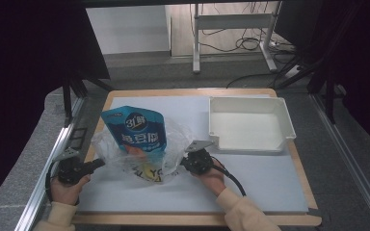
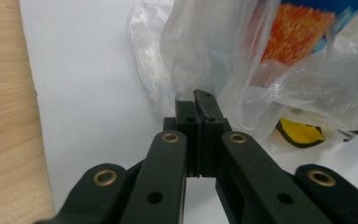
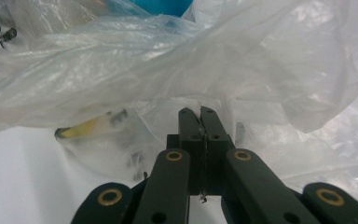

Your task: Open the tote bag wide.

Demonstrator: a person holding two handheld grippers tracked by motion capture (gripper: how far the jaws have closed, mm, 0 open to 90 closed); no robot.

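I had both claws down at the near half of the counter (image 1: 270, 192), a wooden board covered by a pale grey sheet. Between them lay the crinkled clear plastic bag (image 1: 173, 137), and a blue snack pouch with white lettering and an orange picture (image 1: 135, 130) stood partly inside its open mouth, its top leaning away from me. The left claw (image 2: 198, 100) was clenched on the bag's left edge; in the left gripper view its jaws met with a fold of thin film pinched at the tips. The right claw (image 3: 198, 114) was likewise clenched on the bag's right edge, the film bunching over its tips in the right gripper view. In the high view the left claw (image 1: 98, 165) and the right claw (image 1: 185, 162) sat at opposite sides of the bag, my hands behind them. A yellow and black printed patch (image 2: 300, 133) showed through the film near the bag's bottom. A white rectangular plastic tray (image 1: 284, 120) sat at the far right of the counter, well apart from the bag.
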